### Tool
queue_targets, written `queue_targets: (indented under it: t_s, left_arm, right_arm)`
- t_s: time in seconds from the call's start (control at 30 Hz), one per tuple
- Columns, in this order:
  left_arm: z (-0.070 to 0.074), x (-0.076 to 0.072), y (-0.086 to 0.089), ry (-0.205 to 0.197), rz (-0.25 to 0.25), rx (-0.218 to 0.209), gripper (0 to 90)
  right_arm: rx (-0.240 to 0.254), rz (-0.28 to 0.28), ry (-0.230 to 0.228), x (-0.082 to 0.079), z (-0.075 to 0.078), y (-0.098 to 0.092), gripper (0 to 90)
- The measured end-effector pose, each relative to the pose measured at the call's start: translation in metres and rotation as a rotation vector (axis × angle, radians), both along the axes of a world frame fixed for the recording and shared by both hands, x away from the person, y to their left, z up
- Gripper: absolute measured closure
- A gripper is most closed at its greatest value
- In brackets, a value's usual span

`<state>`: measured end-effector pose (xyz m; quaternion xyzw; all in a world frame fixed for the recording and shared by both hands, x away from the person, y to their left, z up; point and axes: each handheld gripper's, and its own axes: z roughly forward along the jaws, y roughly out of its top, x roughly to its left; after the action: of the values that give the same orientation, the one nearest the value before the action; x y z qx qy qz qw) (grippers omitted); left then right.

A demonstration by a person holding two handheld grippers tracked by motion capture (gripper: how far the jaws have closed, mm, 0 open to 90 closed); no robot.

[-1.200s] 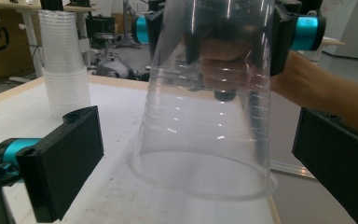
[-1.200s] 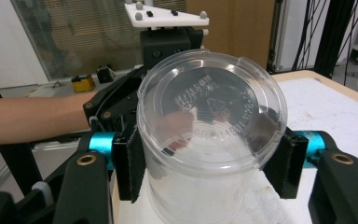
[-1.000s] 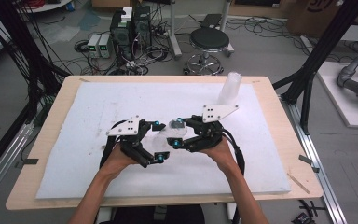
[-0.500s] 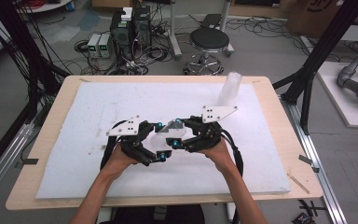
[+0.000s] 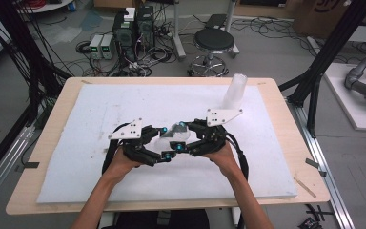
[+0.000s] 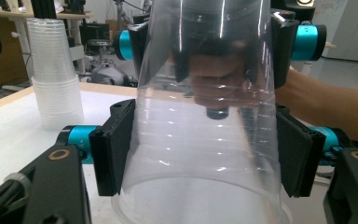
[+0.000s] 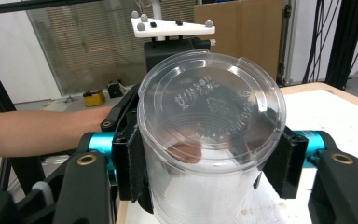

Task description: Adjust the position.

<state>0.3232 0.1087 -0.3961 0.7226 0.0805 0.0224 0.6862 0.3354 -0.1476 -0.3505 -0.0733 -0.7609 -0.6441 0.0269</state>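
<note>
I have the clear cup [image 6: 205, 140] gripped above the worktop [image 5: 52, 191] by both tools: my left tool [image 6: 205, 158] has just been closing onto its wide end, my right tool [image 7: 212, 172] clamps its base. Next, I judge, pull apart to separate nested cups.

High view: above the table's [image 5: 52, 124] near edge, facing forward and down. Gripper views: close, facing each other across the clear cup [image 6: 205, 116], which all views share
</note>
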Motion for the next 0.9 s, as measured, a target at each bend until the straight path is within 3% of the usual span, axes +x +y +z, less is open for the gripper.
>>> queue_targets:
  t_s: [0.1,0.23,0.47,0.63,0.9]
  left_arm:
    - [0.0,0.0,0.0,-0.003,-0.001,0.005,31.4]
    - [0.0,0.0,0.001,0.002,0.002,0.009,31.9]
    - [0.001,-0.001,0.004,0.011,0.001,0.057,32.3]
    - [0.007,-0.001,0.011,0.023,0.012,0.228,33.2]
    - [0.021,0.0,0.015,0.033,-0.012,0.462,33.2]
  right_arm:
    - [-0.003,0.003,0.002,0.0,0.0,0.0,36.4]
    - [-0.038,0.002,0.016,-0.001,0.0,0.003,14.7]
    - [-0.102,0.007,0.001,-0.005,0.004,-0.001,14.1]
    - [-0.221,-0.038,-0.037,-0.012,0.011,-0.007,14.0]
    - [-0.432,-0.048,-0.075,-0.016,0.02,-0.009,14.1]
